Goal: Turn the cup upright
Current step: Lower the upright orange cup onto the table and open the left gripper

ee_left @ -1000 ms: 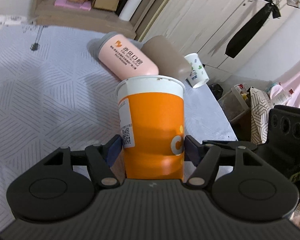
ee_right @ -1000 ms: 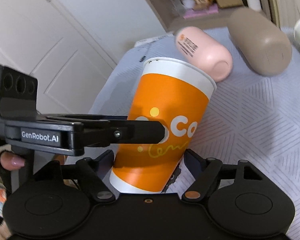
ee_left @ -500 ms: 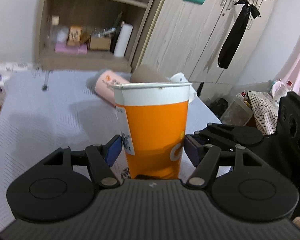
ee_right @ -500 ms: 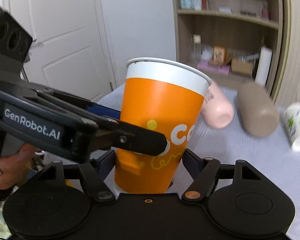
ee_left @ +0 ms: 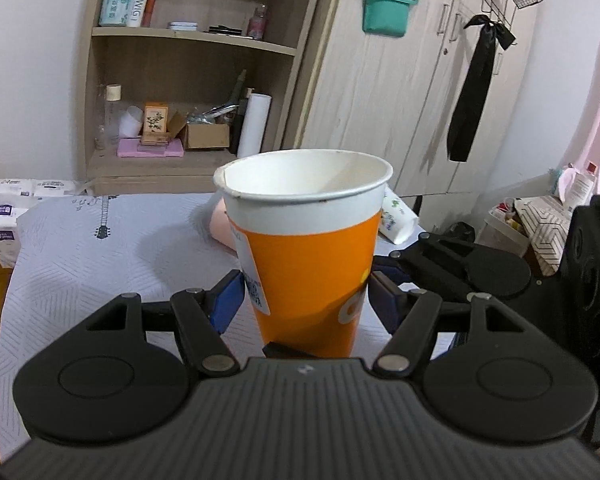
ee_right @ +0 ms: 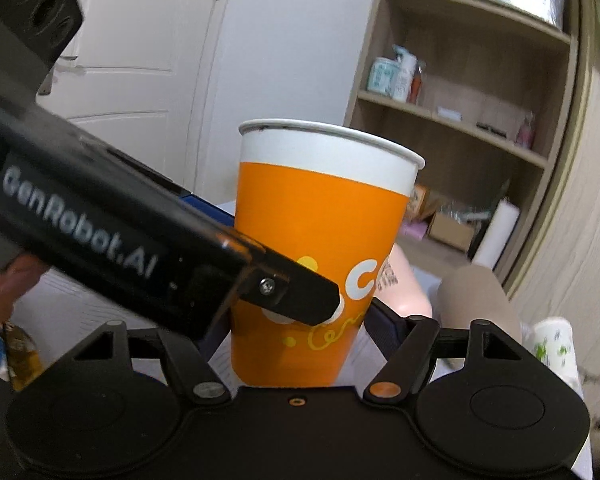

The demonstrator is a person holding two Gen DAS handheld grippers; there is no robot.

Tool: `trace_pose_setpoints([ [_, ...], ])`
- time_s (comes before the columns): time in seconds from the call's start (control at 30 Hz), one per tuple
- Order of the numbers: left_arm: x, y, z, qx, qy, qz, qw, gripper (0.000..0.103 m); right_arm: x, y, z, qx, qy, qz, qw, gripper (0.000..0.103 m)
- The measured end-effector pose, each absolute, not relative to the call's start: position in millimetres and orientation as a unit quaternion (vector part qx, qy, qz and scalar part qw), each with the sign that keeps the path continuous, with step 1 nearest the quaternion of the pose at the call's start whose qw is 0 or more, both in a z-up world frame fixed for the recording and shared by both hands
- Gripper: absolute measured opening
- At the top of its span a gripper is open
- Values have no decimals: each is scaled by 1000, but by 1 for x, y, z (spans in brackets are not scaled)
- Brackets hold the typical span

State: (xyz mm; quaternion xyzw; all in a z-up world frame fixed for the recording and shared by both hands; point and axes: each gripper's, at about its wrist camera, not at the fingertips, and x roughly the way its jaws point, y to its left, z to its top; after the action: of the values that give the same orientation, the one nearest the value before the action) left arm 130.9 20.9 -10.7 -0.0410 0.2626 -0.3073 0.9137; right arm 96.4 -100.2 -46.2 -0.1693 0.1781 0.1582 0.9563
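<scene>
Two grippers met on orange cup (ee_left: pixel 312 264): your left gripper (ee_left: pixel 305 294) pinched its lower body, cup upright, mouth up, above grey table (ee_left: pixel 100 264). Your right gripper (ee_right: pixel 296 332) flanked cup; grip — cannot tell.

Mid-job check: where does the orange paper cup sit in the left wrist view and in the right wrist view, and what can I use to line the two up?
Left wrist: the orange paper cup stands mouth-up at centre, between the left tool's blue pads.
Right wrist: the cup is at centre, its lower left crossed by the left tool.
Shared landmark: the white paper roll on the wooden shelf.
</scene>
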Motion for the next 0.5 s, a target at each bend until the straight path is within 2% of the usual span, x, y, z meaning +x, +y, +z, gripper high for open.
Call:
trace_pose_setpoints([
  [0.5,154,14,-32,-18,240,-289,927,67,127,-109,-66,-147,170,168,960,77],
])
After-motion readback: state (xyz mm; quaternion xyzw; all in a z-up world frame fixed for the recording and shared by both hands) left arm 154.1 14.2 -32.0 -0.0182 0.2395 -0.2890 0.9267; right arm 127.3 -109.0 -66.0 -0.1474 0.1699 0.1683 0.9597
